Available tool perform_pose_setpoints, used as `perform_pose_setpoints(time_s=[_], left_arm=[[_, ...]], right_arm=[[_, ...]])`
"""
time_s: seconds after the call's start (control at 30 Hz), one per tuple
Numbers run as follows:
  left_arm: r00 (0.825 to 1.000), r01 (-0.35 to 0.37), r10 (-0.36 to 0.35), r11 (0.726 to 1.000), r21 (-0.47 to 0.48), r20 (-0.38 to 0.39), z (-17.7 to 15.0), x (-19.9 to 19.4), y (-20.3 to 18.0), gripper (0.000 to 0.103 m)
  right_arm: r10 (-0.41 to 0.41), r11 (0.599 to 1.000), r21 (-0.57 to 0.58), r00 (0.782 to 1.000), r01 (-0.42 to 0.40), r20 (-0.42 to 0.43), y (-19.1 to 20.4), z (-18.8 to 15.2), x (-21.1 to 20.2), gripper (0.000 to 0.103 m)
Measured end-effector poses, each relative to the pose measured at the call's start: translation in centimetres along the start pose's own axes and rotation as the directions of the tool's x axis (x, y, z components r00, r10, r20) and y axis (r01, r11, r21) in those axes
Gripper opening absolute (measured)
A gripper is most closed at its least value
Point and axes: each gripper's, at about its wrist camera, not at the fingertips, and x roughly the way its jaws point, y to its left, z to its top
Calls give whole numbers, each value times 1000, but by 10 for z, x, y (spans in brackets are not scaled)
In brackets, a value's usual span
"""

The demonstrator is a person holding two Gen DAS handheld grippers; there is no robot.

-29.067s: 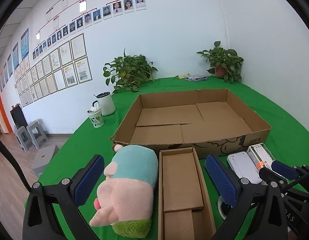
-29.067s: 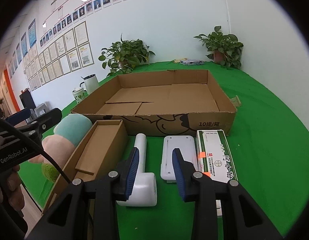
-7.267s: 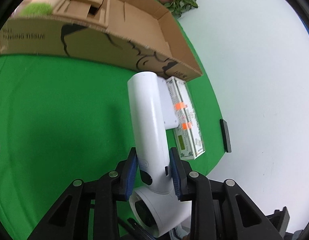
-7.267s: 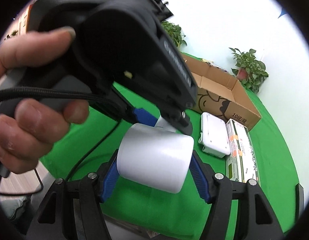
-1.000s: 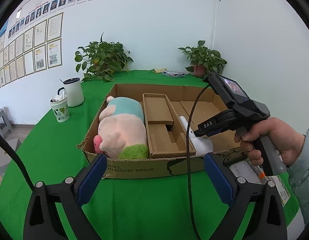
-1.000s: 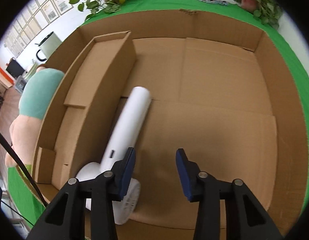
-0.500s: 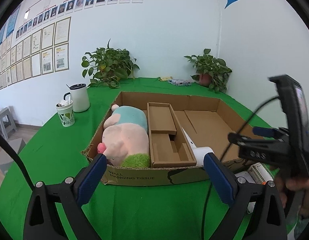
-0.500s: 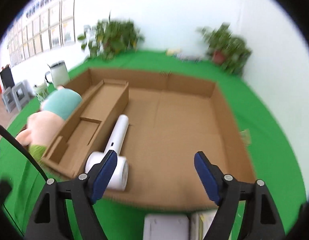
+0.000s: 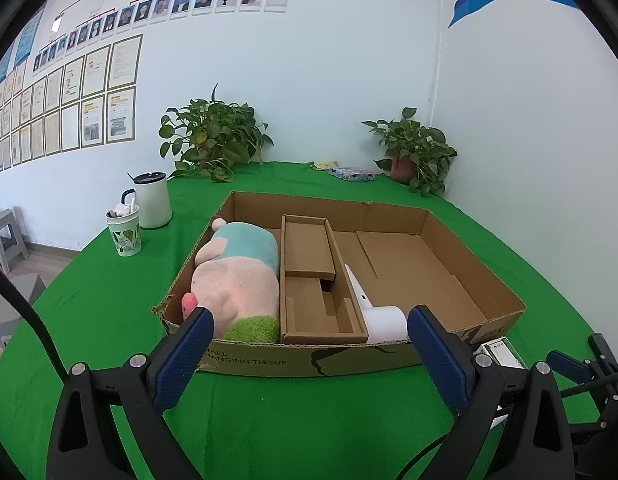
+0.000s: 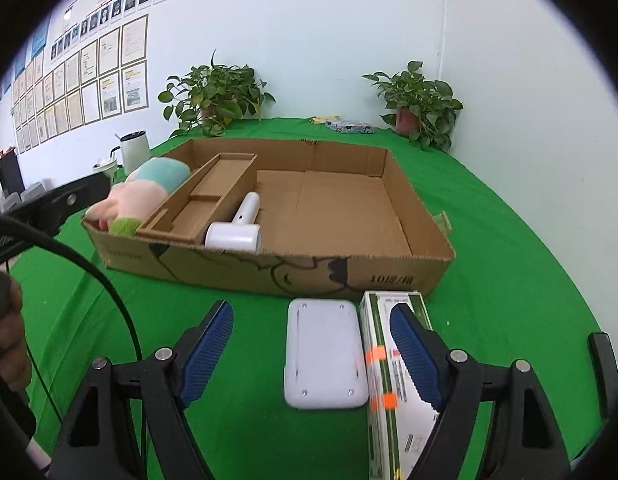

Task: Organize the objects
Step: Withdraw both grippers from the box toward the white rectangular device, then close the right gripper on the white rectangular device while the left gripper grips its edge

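Observation:
A large shallow cardboard box (image 9: pixel 269 354) (image 10: pixel 409 280) holds a plush pig (image 9: pixel 237 280) (image 10: pixel 145 192) at its left, a narrow cardboard insert (image 9: pixel 313 280) (image 10: pixel 205 200) beside it, and a white hair dryer (image 9: pixel 383 322) (image 10: pixel 239 228) next to the insert. A white flat case (image 10: pixel 323 356) and a green-and-white carton (image 10: pixel 397 400) (image 9: pixel 501 350) lie on the green cloth in front of the box. My right gripper (image 10: pixel 311 352) is open above the white case. My left gripper (image 9: pixel 309 352) is open and empty before the box's front wall.
A white kettle (image 9: pixel 151 200) and a patterned cup (image 9: pixel 125 232) stand left of the box. Potted plants (image 9: pixel 213 140) (image 9: pixel 413 152) stand at the back by the wall. A small black object (image 10: pixel 603 372) lies at the table's right edge.
My right gripper has pulled back out of the box and dropped low, now open over the white case. The hair dryer stays in the box. My left gripper barely moved.

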Motion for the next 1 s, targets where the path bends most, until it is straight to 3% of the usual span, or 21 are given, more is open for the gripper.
perform_pose_setpoints(time_s=[0.2, 0.3, 0.4, 0.5, 0.67, 0.73, 0.83, 1.0], left_arm=[[987, 115, -110, 993, 39, -120, -2, 32, -18, 98], [960, 199, -192, 980, 17, -204, -3, 56, -24, 98], [908, 294, -295, 954, -50, -298, -6, 80, -31, 98], [845, 371, -386, 922, -112, -371, -14, 100, -43, 98], [781, 431, -441, 893, -130, -442, -29, 116, -61, 94], [754, 449, -457, 883, -137, -471, -36, 123, -68, 88], [709, 464, -493, 864, -192, -505, -45, 133, -71, 87], [665, 465, -523, 849, -252, -533, -54, 148, -67, 78]], right_arm=[[96, 995, 28, 991, -94, -91, 2, -19, 27, 81], [118, 993, 26, 983, -115, -140, 1, -26, 43, 81], [126, 992, 25, 973, -124, -191, -4, -29, 60, 81], [73, 997, -10, 977, -77, -199, -10, -31, 67, 81], [21, 999, -27, 979, -27, -205, -31, -36, 70, 83], [-1, 999, -32, 978, -5, -211, -34, -38, 70, 85], [21, 998, -53, 973, -34, -229, -26, -40, 72, 85], [26, 997, -58, 969, -41, -246, -17, -41, 84, 85]])
